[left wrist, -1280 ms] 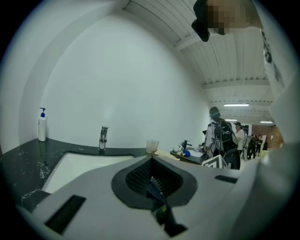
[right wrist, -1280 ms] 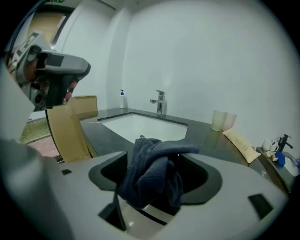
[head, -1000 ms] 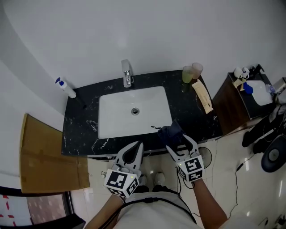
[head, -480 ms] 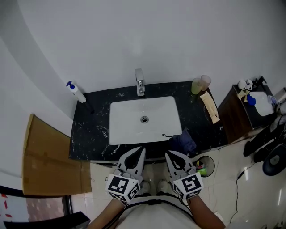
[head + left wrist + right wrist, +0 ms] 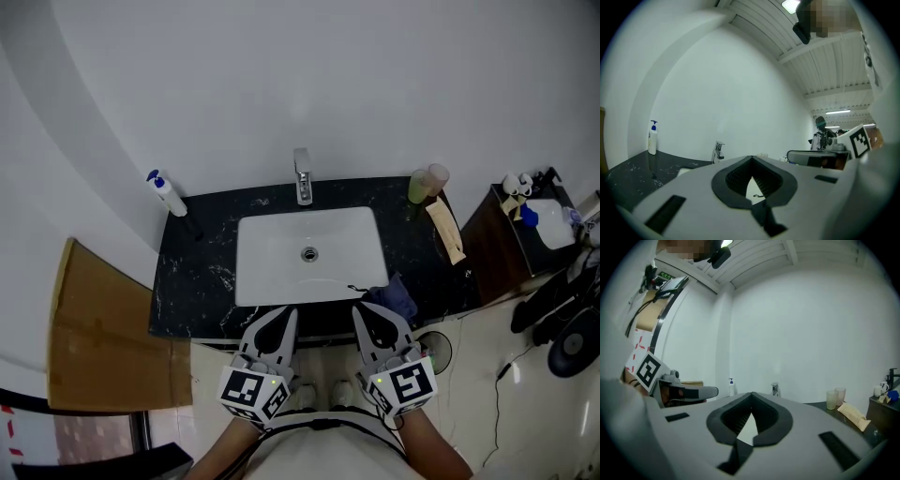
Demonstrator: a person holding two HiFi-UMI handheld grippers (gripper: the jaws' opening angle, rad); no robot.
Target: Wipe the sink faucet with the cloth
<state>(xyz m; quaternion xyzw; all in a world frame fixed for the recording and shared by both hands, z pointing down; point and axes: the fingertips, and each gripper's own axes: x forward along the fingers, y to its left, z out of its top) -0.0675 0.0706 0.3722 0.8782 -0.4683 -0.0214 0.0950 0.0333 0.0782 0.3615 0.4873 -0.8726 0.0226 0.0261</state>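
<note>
The chrome faucet point(image 5: 302, 177) stands at the back of the white sink point(image 5: 267, 281) in a black marble counter point(image 5: 202, 272). The dark blue cloth point(image 5: 395, 295) lies crumpled on the counter's front right edge. My right gripper point(image 5: 364, 311) hangs just in front of the counter, to the left of the cloth and apart from it, shut with nothing between its jaws. My left gripper point(image 5: 284, 312) is beside it at the sink's front, also shut and empty. Past the shut jaws of the left gripper point(image 5: 751, 158) and the right gripper point(image 5: 752, 393), the faucet point(image 5: 775, 389) shows far off.
A soap bottle point(image 5: 167, 195) stands at the counter's back left. Two cups point(image 5: 427, 183) and a paper packet point(image 5: 446, 230) are at the right. A cardboard sheet point(image 5: 103, 328) leans at the left. A dark side cabinet point(image 5: 511, 244) stands at the right, with a bin point(image 5: 433, 349) below the counter.
Both grippers have drawn back from the counter towards the person. The right gripper was open at the cloth; it has left the cloth on the counter's edge and its jaws have shut.
</note>
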